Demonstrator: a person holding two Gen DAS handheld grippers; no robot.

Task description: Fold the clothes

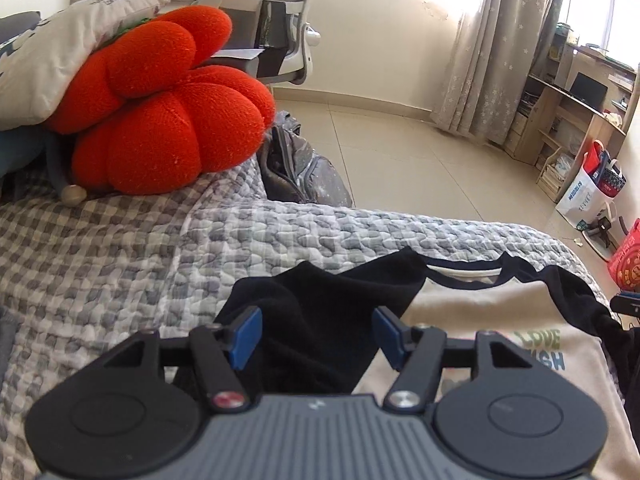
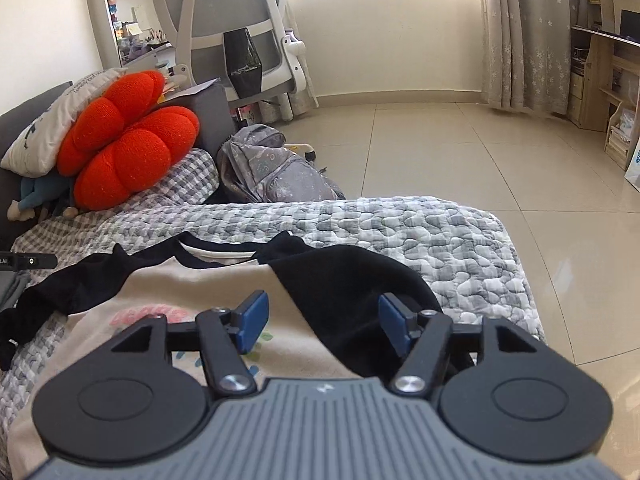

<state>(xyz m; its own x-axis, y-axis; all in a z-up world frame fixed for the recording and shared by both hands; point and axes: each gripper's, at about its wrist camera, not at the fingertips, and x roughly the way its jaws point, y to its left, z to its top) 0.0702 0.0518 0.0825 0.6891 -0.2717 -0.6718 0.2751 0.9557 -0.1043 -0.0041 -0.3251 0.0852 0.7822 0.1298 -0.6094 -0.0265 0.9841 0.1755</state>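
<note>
A cream T-shirt (image 1: 492, 320) with black sleeves and a black collar lies face up on the quilted bed, collar toward the far edge. Coloured letters are printed on its chest. In the left wrist view my left gripper (image 1: 316, 336) is open above the shirt's left black sleeve (image 1: 328, 320), its blue pads apart and holding nothing. In the right wrist view the same T-shirt (image 2: 160, 292) shows, and my right gripper (image 2: 322, 324) is open over the seam where the right black sleeve (image 2: 352, 300) meets the cream body. Neither gripper grips cloth.
A grey-and-white quilt (image 1: 304, 232) covers the bed, whose far edge drops to a tiled floor (image 2: 440, 152). A red pumpkin cushion (image 1: 160, 104) and a white pillow (image 1: 52, 48) sit at the left. A grey backpack (image 2: 272, 172), an office chair (image 2: 236, 36) and a wooden shelf (image 1: 560, 120) stand beyond.
</note>
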